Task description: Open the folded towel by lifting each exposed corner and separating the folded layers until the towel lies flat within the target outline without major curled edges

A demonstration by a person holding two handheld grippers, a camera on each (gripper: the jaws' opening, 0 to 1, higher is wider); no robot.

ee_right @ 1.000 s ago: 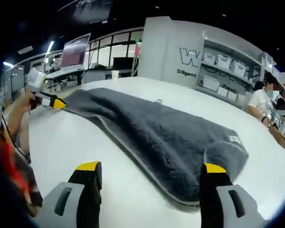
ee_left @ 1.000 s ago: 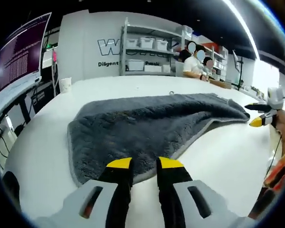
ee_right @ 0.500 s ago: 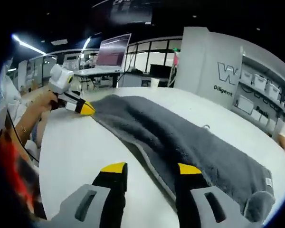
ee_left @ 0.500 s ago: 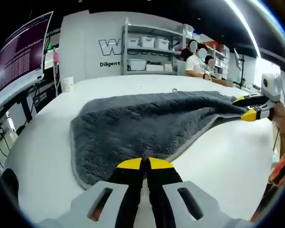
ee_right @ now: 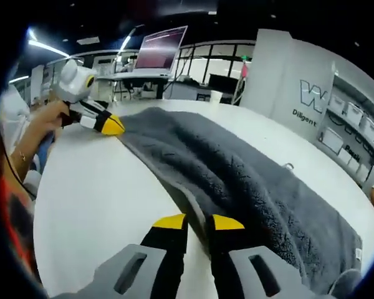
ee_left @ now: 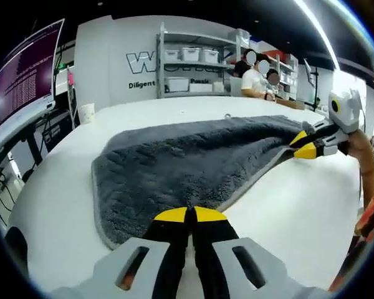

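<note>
Workshop room, shelving (ee_left: 190, 62) with bins on far wall, monitor (ee_left: 25, 68) far left; big white table (ee_left: 287, 212) fills the scene. Folded grey towel (ee_left: 187, 162) lies flat on it, long axis running from left gripper (ee_left: 187, 215) at near edge across to right gripper (ee_right: 198, 222). Left jaws together on near hem; right jaws nearly together at the long edge, grip on fabric unclear. Each claw sits at an opposite end, towel stretching between, so unfolding likely means lifting edges outward across that axis.
</note>
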